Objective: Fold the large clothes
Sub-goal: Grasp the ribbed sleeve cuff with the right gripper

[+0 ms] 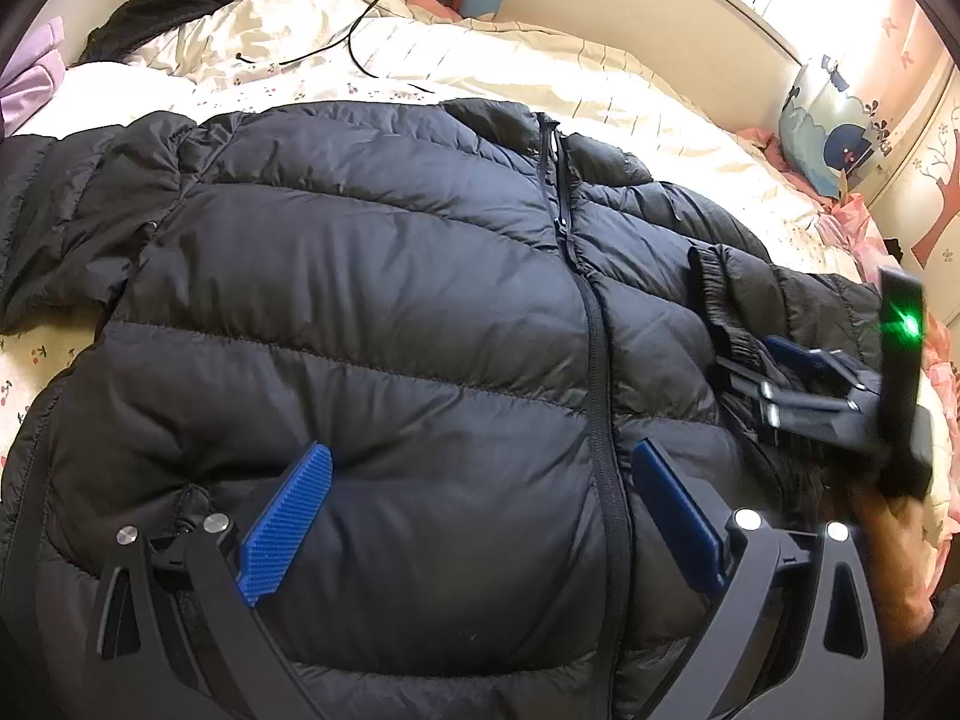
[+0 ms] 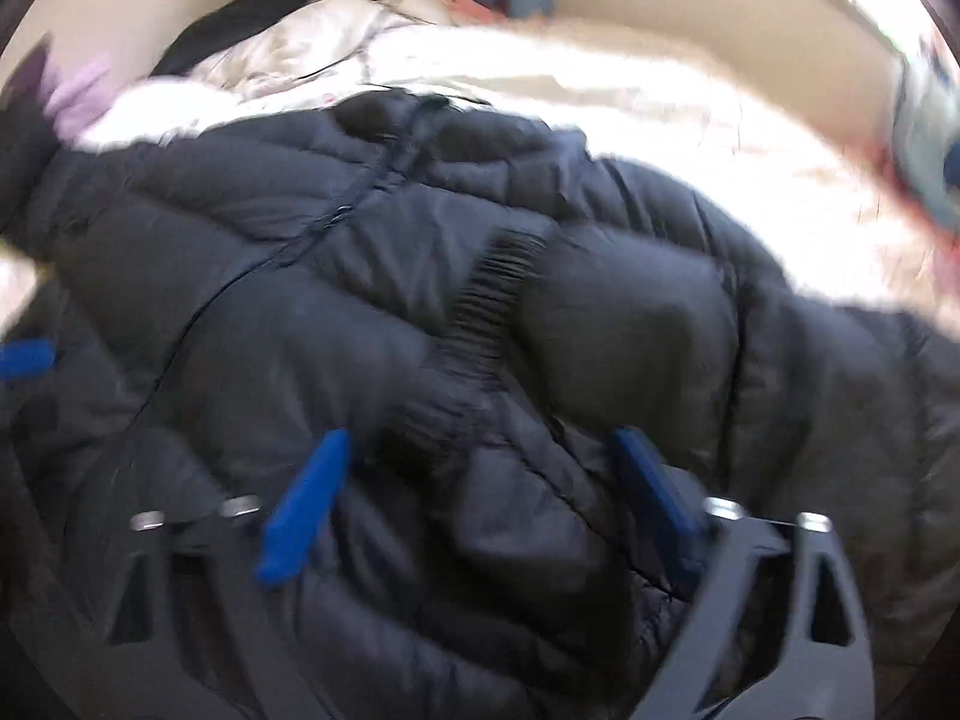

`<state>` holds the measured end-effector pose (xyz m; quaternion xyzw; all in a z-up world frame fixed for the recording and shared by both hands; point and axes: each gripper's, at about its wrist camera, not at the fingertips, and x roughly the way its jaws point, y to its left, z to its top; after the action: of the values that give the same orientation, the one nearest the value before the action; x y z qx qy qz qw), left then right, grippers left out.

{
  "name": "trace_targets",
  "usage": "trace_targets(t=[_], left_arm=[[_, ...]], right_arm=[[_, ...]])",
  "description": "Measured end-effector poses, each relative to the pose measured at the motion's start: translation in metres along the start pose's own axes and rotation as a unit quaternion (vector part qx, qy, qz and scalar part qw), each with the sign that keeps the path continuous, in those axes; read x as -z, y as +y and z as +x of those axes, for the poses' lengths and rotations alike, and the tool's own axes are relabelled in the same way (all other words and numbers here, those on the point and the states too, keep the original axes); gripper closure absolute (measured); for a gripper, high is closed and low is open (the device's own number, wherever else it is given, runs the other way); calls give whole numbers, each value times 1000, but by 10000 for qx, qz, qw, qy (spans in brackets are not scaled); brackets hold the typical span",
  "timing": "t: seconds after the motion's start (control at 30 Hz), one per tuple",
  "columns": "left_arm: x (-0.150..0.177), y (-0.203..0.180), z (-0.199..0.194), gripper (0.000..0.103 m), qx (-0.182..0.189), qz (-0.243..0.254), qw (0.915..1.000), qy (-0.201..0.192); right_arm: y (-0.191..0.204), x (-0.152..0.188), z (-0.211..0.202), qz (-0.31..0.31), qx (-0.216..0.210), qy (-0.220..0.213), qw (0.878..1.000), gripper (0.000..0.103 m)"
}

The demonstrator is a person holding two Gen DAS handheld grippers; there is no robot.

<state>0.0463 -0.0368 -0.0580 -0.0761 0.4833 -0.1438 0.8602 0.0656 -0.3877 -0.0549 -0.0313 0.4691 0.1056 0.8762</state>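
Black puffer jacket point(image 1: 372, 276) spread on quilt point(image 1: 630, 114); bare bedding beyond collar.

Black quilted jacket point(image 1: 372, 312) on a cream bedsheet point(image 1: 198, 84) dotted with small red cherries — tongs' pads point(image 1: 287, 516) blue, pillow point(image 1: 831, 126) blue-and-white.
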Motion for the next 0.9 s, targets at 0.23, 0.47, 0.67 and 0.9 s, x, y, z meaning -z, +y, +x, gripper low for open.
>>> trace_targets(t=[0.23,0.47,0.67,0.9], left_arm=[[1,-1,0,7,-19,-12,10000,6],[2,-2,0,7,-19,13,10000,16],[2,-2,-1,7,-11,3,10000,23],[2,-2,-5,7,-122,66,9999,-52]], right_arm=[[-66,16,-17,1520,-1028,-444,9820,79],[-117,23,-79,2718,-2282,-1780,9178,79],[-158,20,-140,3188,-2920,-2877,8546,79],[-181,15,-161,3414,-3106,-3225,8264,79]])
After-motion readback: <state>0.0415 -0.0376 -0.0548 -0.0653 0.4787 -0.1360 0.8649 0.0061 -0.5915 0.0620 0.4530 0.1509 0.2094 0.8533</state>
